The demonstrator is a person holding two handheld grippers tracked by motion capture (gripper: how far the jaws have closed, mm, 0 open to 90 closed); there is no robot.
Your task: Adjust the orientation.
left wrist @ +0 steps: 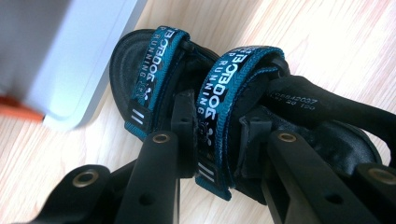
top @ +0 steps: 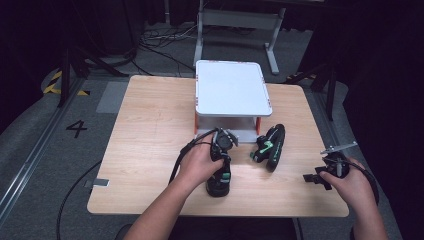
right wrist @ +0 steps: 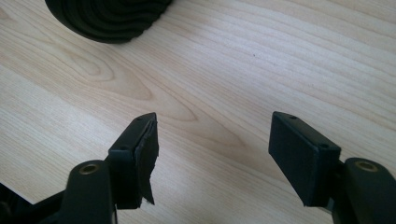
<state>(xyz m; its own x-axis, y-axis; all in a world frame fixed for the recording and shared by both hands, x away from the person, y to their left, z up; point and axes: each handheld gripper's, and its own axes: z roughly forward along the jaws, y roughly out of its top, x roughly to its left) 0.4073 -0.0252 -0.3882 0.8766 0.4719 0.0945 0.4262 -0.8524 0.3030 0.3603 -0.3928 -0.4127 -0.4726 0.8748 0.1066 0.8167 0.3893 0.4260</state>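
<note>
Left gripper (left wrist: 217, 140): jaws clamped on the rear blue strap of a black sandal (left wrist: 243, 116), which sits on the wooden table (top: 150, 150) right against the front edge of the white two-tier rack (top: 232, 87). Rack corner crowds the sandal's toe end. Right gripper (right wrist: 212, 149): jaws wide apart, nothing between them, hovering over bare wood near the table's right edge. Second sandal (top: 270, 146) stands on its side just right of the held one, close to the rack's leg, between the two grippers.

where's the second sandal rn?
High view: second sandal lies on its side mid-table, right of the left gripper, just before the white shelf.
</note>
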